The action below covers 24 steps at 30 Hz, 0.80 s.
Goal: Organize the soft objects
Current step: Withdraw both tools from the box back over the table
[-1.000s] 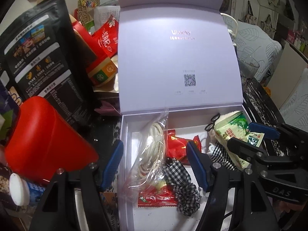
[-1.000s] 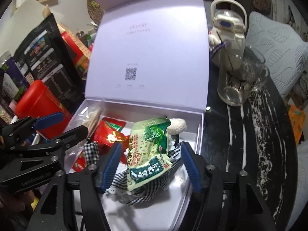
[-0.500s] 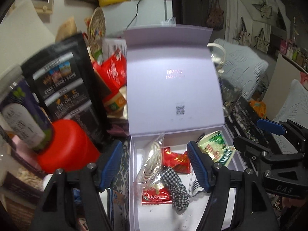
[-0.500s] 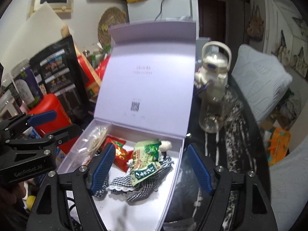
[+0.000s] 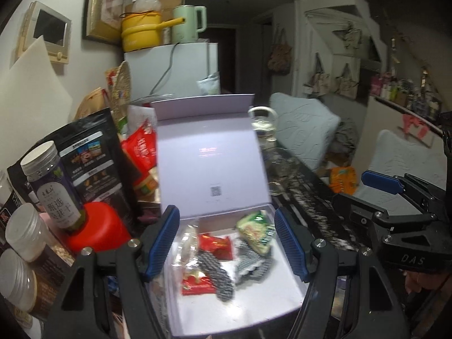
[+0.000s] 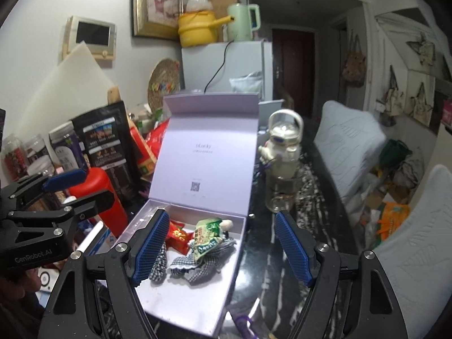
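While I hold both sets of tongs above it, the pale lilac cardboard box (image 6: 180,305) sits on the dark marbled surface (image 6: 282,254) with its hinged lid (image 6: 206,155) standing upright at the back. Left of the box stands a red plastic canister (image 5: 96,228); right of the box is a clear glass jug with a white handle (image 6: 282,147). Inside the box lie black-and-white checked fabric pieces (image 6: 195,260), a green snack packet (image 6: 206,237) on top of them, and red sweet wrappers (image 5: 214,245). My left tongs (image 5: 226,243) are released, nothing between them. My right tongs (image 6: 220,248) have just been spreading and hang empty too.
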Tool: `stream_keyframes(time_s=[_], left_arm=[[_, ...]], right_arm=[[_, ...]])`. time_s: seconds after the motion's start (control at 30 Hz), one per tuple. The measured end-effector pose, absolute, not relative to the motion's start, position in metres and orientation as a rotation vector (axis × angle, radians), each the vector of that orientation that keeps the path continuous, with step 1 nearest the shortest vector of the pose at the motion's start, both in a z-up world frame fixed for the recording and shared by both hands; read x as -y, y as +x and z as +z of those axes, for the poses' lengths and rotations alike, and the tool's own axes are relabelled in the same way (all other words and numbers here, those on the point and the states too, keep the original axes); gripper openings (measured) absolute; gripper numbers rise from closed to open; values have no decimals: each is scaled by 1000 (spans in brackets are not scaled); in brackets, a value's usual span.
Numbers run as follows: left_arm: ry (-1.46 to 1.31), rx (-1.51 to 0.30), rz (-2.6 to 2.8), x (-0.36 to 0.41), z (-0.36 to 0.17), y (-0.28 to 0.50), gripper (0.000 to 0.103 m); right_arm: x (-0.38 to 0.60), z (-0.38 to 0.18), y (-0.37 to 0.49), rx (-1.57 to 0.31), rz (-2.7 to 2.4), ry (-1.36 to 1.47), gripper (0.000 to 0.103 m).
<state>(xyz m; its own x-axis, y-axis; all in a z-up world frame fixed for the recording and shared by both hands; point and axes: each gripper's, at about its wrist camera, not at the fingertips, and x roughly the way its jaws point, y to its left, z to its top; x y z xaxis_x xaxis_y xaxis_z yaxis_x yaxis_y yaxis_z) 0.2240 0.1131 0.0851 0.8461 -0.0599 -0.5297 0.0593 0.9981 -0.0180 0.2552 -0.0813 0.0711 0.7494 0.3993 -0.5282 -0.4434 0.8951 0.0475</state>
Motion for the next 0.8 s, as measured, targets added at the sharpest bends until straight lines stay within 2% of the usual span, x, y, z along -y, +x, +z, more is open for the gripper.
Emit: stream_keyframes(time_s=[0.37, 0.8], left_arm=[[-27, -587, -142, -84, 85, 191, 69], [-29, -661, -263, -45, 60, 156, 69]], right_arm=[[126, 86, 190, -503, 369, -64, 80], [171, 53, 149, -562, 328, -21, 80]])
